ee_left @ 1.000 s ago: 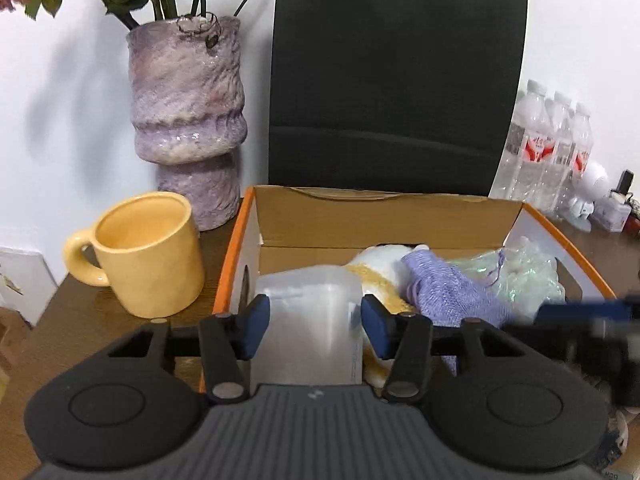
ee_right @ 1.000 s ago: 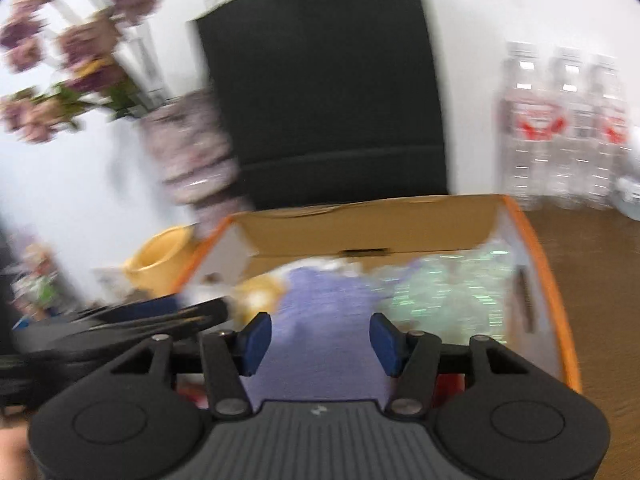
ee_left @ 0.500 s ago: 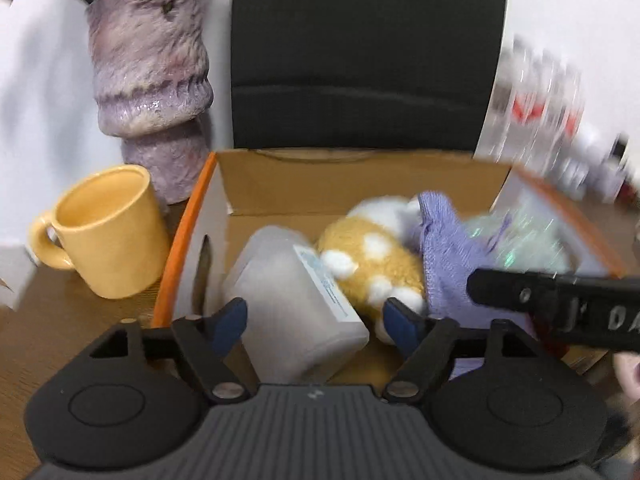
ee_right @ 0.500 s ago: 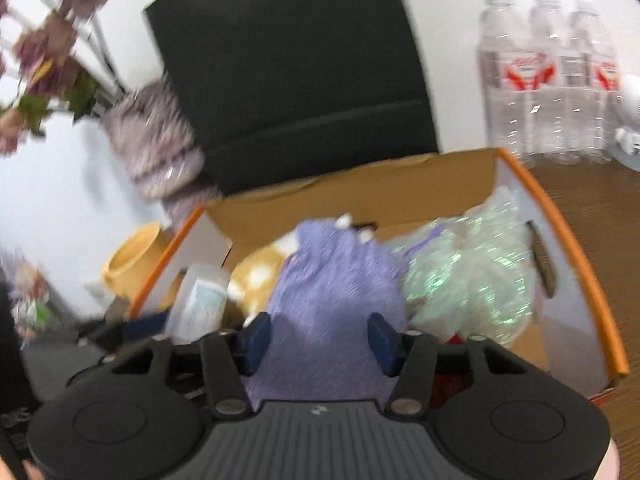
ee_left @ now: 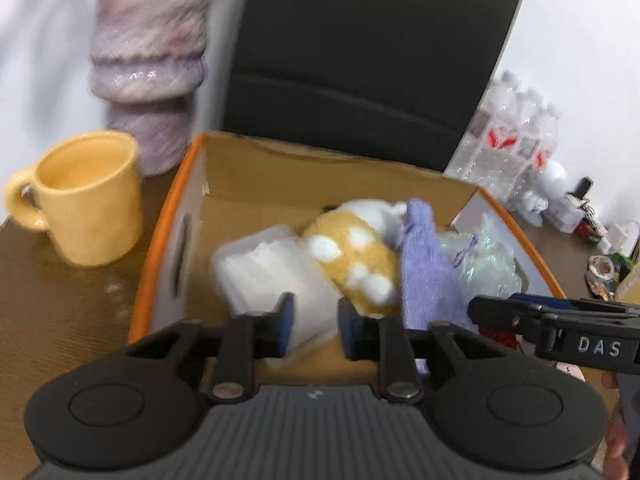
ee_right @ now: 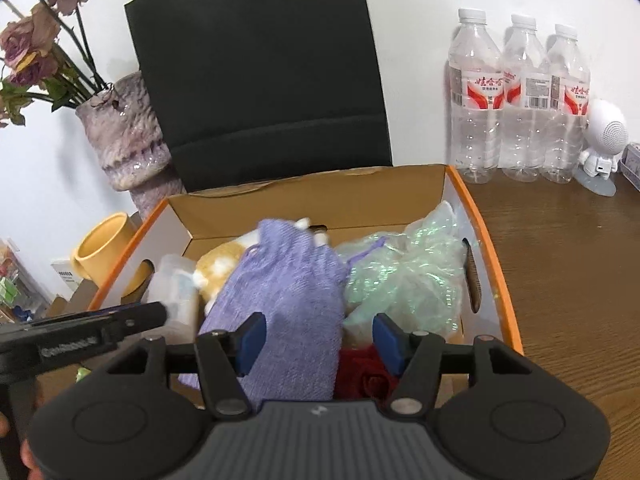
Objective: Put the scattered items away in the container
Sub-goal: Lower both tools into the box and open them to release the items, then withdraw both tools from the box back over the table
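An orange-edged cardboard box point(ee_left: 168, 240) point(ee_right: 496, 272) holds a clear plastic container point(ee_left: 272, 272) on its side, a yellow plush with white spots point(ee_left: 348, 256), a purple knitted cloth point(ee_right: 288, 292), a shimmery green mesh pouch point(ee_right: 408, 280) and something dark red point(ee_right: 368, 372). My left gripper point(ee_left: 315, 324) hovers over the box's near left side, shut, gripping nothing; the container lies behind it. My right gripper point(ee_right: 318, 340) hangs over the near middle of the box. Its pads stand apart above the cloth and do not press on it.
A yellow mug point(ee_left: 84, 200) and a purple vase point(ee_left: 148, 60) stand left of the box, a black paper bag point(ee_right: 260, 80) behind it. Three water bottles point(ee_right: 520, 100) and a white figurine point(ee_right: 604, 136) line the wall at right. Small clutter point(ee_left: 600, 248) lies far right.
My left gripper let go of the clear container, which now lies on its side in the box; its jaws swung wide and then shut. The right gripper came lower over the purple cloth.
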A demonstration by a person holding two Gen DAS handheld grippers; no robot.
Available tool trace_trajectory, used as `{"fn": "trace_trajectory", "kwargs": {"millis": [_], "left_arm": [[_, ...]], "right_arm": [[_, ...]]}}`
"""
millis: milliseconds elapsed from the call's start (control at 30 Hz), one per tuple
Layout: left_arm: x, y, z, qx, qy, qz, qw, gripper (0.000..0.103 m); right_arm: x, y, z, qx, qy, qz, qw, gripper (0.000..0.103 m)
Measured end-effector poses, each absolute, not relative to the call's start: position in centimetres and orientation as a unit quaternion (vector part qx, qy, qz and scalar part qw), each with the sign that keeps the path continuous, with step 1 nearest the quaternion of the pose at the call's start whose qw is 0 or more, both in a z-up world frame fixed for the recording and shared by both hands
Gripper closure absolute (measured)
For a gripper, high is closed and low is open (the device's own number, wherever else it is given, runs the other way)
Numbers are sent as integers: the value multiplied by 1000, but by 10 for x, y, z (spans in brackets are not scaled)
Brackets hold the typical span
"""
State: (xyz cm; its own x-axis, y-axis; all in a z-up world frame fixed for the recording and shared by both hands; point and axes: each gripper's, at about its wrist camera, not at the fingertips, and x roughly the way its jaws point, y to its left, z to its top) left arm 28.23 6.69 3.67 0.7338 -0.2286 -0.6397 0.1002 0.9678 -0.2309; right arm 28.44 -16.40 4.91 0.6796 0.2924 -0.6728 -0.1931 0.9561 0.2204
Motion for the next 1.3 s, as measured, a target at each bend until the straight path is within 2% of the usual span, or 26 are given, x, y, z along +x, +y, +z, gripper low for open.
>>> {"fn": "trace_trajectory", "kwargs": {"millis": [133,200,233,267,333,367,400,567,700,900,1300], "left_arm": [[281,70,41,-92,361,-79,925,79],[279,75,46,-81,368,-47,925,55],[276,75,51,-66,365,-30,928,47],[274,76,55,-49,362,-12,931,27],[268,76,63,-44,357,-22,933,15],[266,77,66,-47,357,-33,932,5],[264,72,67,-31,361,-36,931,2],[256,48,68,46,368,-25,928,1],[251,44,72,41,370,-15,928,0],[247,35,71,55,382,-13,922,0],[197,21,107,42,361,-35,931,0]], "right_arm": [[282,-155,49,49,380,141,913,45],[281,-155,51,41,380,137,914,44],[281,-155,52,37,381,133,914,43],[280,-157,53,33,381,128,915,43],[279,-161,55,29,381,115,917,33],[279,-163,55,28,383,108,917,31],[280,-164,55,27,388,106,915,30],[280,-169,57,25,405,96,909,30],[272,-171,68,21,392,91,915,17],[272,-166,63,2,416,86,905,17],[216,-175,100,11,386,78,919,17]]}}
